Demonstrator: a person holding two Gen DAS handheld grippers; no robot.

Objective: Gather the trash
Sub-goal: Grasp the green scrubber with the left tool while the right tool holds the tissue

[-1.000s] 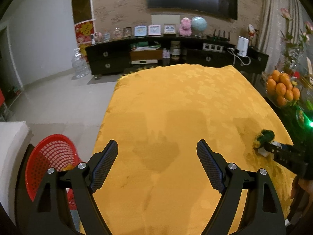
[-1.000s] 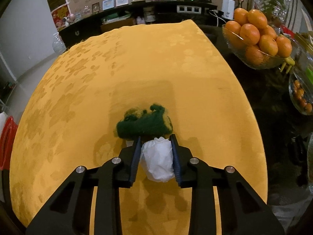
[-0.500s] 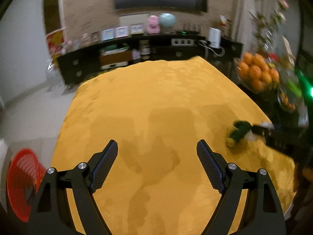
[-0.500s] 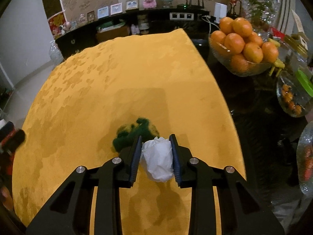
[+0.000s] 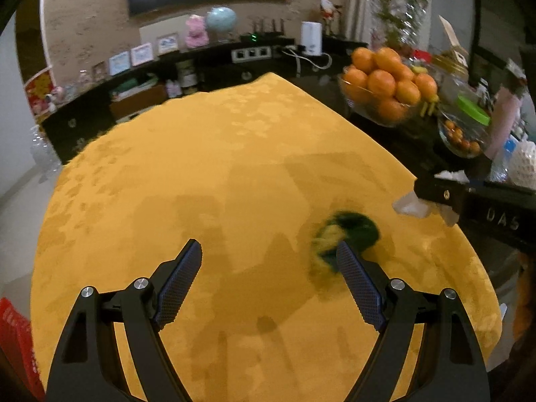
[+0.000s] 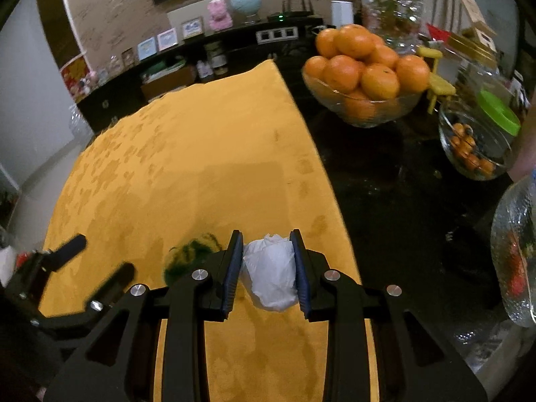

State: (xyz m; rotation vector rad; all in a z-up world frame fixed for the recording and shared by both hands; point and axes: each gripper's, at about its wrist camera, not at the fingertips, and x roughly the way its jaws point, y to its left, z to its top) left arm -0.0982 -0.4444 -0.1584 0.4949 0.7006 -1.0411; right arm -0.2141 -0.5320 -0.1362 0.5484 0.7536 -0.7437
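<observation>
Yellow tablecloth (image 5: pixel 207 181), patterned with faint leaf shapes, covers most of the table; to its right lies a bare dark tabletop (image 6: pixel 385 181). On that dark surface stand a glass bowl of oranges (image 6: pixel 363 67) and, nearer the right edge, a smaller glass bowl of small fruit (image 6: pixel 475 149). A red basket (image 5: pixel 15 341) shows at the lower left edge of the left wrist view, beside the table.

Left gripper (image 5: pixel 268 258): jaws spread wide, nothing between them, held above the cloth. Its right finger (image 5: pixel 358 284) overlaps the near side of a green and yellow scrap (image 5: pixel 351 231), which lies on the cloth and appears blurred; whether finger and scrap touch cannot be told.

Right gripper (image 6: pixel 267 261): jaws closed against both sides of a crumpled white tissue (image 6: pixel 271 274), which is pinched between the pads and held near the cloth's right border. The green and yellow scrap lies just left of this gripper.
</observation>
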